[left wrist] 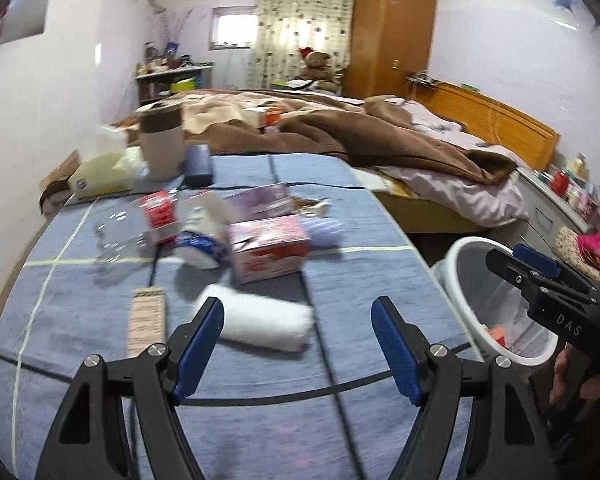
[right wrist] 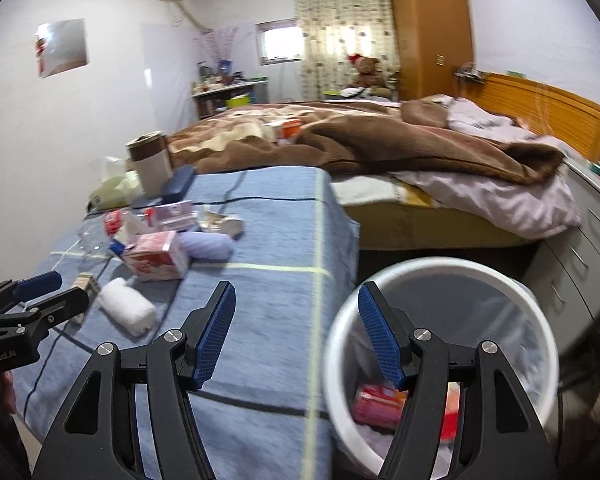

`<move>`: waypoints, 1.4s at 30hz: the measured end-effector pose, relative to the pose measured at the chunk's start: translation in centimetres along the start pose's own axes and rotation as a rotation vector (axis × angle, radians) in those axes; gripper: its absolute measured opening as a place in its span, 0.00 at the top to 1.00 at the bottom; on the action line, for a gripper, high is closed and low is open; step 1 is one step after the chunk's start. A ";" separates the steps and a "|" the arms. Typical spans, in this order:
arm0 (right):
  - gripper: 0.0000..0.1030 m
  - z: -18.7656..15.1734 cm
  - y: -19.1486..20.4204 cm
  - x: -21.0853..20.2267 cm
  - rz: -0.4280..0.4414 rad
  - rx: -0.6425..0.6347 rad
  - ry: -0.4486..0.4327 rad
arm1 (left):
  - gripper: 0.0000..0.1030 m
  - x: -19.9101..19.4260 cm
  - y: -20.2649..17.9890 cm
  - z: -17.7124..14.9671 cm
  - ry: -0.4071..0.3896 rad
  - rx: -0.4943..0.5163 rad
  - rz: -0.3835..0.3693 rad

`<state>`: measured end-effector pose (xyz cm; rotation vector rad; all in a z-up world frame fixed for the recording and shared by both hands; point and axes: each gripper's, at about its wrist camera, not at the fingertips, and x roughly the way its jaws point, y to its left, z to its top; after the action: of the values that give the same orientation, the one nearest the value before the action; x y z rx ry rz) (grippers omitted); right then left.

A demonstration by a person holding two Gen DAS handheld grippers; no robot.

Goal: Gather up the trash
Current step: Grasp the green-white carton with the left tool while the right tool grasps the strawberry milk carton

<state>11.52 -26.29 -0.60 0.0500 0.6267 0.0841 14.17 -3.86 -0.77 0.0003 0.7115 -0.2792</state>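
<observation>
On the left of the blue-covered table [left wrist: 380,264], a white roll [left wrist: 256,318] is seen lying just ahead of the left gripper [left wrist: 298,344], whose fingers are spread wide with nothing between them. The roll's long axis runs across the gripper's line, slightly slanted, so a grasp across its short width is judged to need little turning. Beyond it, a pink box [left wrist: 268,248], a blue-and-white carton [left wrist: 202,240] and a clear bottle [left wrist: 116,236] are left in a cluster. To the right, the white bin [right wrist: 440,280] stands beside the table edge. The right gripper [right wrist: 296,336] is held over its rim, fingers parted and empty. The left hand is judged the nearer to the roll.
</observation>
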 end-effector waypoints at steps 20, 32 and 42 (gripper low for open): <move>0.36 3.5 9.0 7.8 0.295 -0.301 0.078 | 0.22 3.6 9.7 -3.4 0.144 -0.153 0.194; 0.36 4.1 12.0 10.4 0.416 -0.453 0.144 | 0.22 5.5 12.1 -3.3 0.187 -0.167 0.219; 0.35 2.3 12.7 9.2 0.455 -0.565 0.235 | 0.21 5.8 14.5 -2.6 0.187 -0.178 0.237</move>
<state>19.54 -12.87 -3.21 -0.3700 0.7977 0.7114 20.33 8.88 -7.89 -0.0593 0.9122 0.0123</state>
